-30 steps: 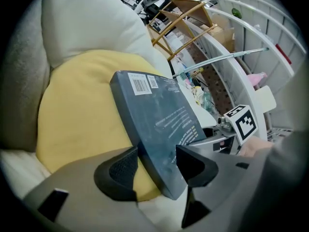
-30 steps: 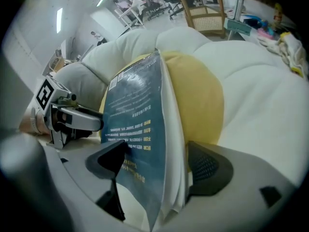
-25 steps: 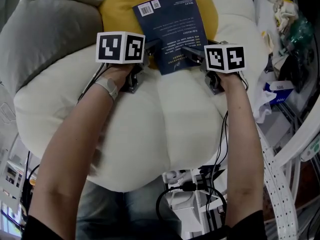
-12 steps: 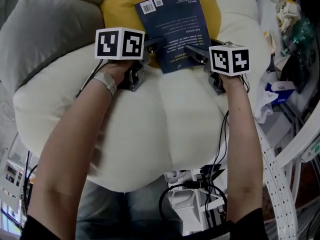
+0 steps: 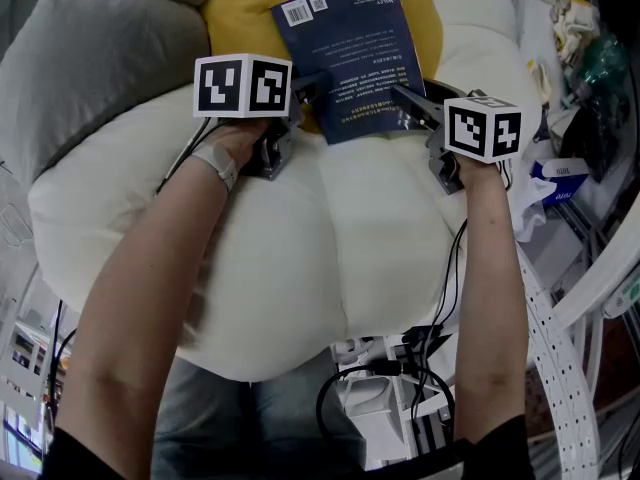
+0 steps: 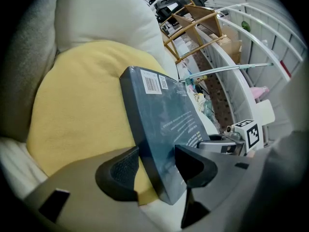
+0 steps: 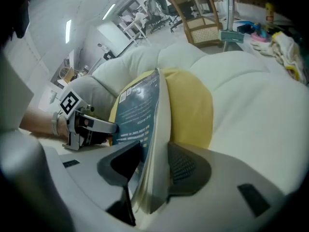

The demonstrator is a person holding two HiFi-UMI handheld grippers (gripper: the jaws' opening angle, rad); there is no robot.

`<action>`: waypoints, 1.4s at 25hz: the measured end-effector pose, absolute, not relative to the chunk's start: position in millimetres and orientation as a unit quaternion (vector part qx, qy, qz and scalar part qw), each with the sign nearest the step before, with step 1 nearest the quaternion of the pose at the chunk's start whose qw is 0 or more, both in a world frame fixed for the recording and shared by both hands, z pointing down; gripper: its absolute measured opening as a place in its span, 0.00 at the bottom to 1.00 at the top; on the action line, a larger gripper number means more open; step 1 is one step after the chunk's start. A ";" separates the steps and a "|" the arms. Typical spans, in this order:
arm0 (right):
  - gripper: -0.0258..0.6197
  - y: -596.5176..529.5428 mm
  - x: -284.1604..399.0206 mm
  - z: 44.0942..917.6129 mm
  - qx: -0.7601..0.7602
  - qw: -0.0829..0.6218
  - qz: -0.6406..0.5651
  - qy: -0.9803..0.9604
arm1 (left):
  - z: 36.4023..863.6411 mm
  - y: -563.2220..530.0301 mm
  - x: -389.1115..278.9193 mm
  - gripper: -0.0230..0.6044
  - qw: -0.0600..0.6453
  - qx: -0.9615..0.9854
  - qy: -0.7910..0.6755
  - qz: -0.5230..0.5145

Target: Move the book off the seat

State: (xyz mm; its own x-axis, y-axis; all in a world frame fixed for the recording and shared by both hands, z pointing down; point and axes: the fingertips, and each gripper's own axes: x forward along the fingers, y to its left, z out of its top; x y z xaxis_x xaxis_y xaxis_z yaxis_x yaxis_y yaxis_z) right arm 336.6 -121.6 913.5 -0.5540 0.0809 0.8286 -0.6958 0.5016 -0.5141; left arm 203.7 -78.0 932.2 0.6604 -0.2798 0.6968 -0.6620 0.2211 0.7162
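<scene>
One cream puffy seat: fills the head view; grey cushion at its left.
Yellow round cushion: lies on the seat's back part.
Dark blue paperback book: on the yellow cushion, barcode side up.
Left tongs: clamped on the book's near left corner.
Right tongs: closing, pads against cover and page edges at the near right corner.

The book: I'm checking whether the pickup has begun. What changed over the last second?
The right gripper slid rightward at the book's near corner, and its jaws are closing on the page edge between them. The left gripper stays at the near left corner, with the book between its jaws. The book still lies on the yellow cushion, not lifted.
</scene>
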 end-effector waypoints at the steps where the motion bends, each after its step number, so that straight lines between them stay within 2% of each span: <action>1: 0.32 -121.8 335.9 909.1 0.202 0.416 0.464 -0.756 | 932.1 -77.9 203.5 0.41 0.679 0.608 -0.387 0.140; 9: 0.28 -115.1 325.3 871.0 0.206 0.338 0.502 -0.769 | 924.7 -75.6 197.8 0.36 0.677 0.609 -0.391 0.135; 18: 0.28 -105.6 318.6 832.3 0.242 0.303 0.471 -0.792 | 905.5 -81.4 194.4 0.27 0.667 0.629 -0.382 0.115; 22: 0.28 -111.4 317.7 807.8 0.264 0.278 0.459 -0.801 | 894.8 -84.1 199.3 0.27 0.667 0.644 -0.364 0.090; 30: 0.28 -106.0 299.8 712.9 0.269 0.272 0.414 -0.826 | 817.6 -66.2 197.1 0.27 0.668 0.663 -0.332 0.066; 35: 0.28 -106.8 289.5 708.5 0.263 0.295 0.383 -0.835 | 823.6 -62.9 200.1 0.26 0.670 0.667 -0.324 0.042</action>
